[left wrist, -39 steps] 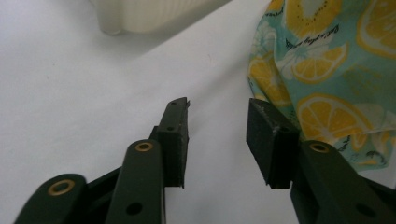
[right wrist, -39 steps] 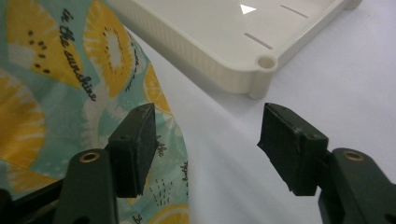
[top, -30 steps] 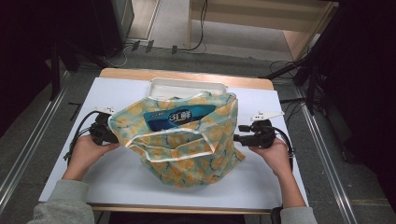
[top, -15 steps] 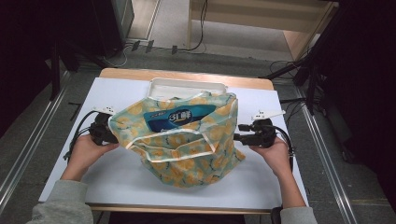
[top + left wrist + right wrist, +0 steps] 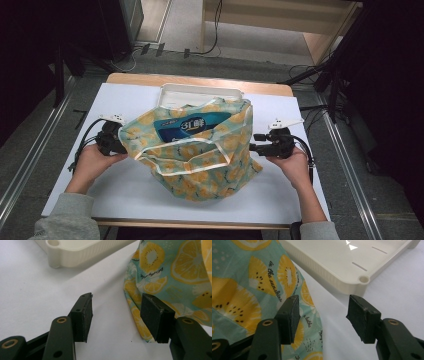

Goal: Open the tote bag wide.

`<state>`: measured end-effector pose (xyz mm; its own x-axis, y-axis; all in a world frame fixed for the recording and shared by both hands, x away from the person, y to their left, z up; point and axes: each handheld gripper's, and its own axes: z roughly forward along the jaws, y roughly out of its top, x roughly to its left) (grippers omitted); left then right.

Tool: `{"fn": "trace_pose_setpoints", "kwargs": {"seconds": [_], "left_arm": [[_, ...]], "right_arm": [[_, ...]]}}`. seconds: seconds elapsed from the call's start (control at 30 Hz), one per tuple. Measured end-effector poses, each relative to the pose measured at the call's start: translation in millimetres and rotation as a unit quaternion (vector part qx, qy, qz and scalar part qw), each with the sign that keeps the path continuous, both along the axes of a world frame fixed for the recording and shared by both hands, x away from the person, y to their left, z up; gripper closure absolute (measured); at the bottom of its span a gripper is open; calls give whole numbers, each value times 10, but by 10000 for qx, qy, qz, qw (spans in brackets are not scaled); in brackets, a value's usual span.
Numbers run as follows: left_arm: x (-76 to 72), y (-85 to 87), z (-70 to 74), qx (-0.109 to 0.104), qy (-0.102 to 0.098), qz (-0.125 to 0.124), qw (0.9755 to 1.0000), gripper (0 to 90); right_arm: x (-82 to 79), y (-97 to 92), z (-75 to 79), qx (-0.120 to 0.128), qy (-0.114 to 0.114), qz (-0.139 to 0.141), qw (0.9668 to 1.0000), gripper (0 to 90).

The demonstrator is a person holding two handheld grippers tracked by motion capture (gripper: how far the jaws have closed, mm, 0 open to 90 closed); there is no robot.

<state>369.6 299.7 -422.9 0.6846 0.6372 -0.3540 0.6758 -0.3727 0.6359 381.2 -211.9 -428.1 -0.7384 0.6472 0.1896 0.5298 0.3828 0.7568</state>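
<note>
Bag [image 5: 200,155] sits between your grippers: left gripper [image 5: 116,315] jaws, just opening, wide and empty, cloth beside one pad; right gripper [image 5: 322,317] closing, nothing gripped.

You wear a grey long-sleeved top; its sleeves end at the wrists with a ribbed cuff. Your left gripper [image 5: 111,141] and your right gripper [image 5: 274,142] are both black, and each one carries a small white plate on top. A black cable trails from each gripper over the table. In the left gripper view, each jaw is a flat black arm with a brass-coloured rivet ring and small holes. Every jaw ends in a thick, rectangular black pad [image 5: 85,315], with slightly worn, rough edges. The pads [image 5: 362,317] of the right gripper look the same.
</note>
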Motion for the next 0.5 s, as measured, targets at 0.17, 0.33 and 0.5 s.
{"fn": "trace_pose_setpoints", "kwargs": {"seconds": [0.17,0.33,0.5], "left_arm": [[-8,-9,1,-19,0,-15,10000,435],[-9,-6,1,-55,13,-43,10000,429],[-7,-3,0,-71,32,-42,10000,430]], "right_arm": [[-3,7,-1,-5,13,46,10000,441],[-4,22,-6,-21,7,93,10000,442],[-2,35,-12,-64,31,142,9999,443]]}}
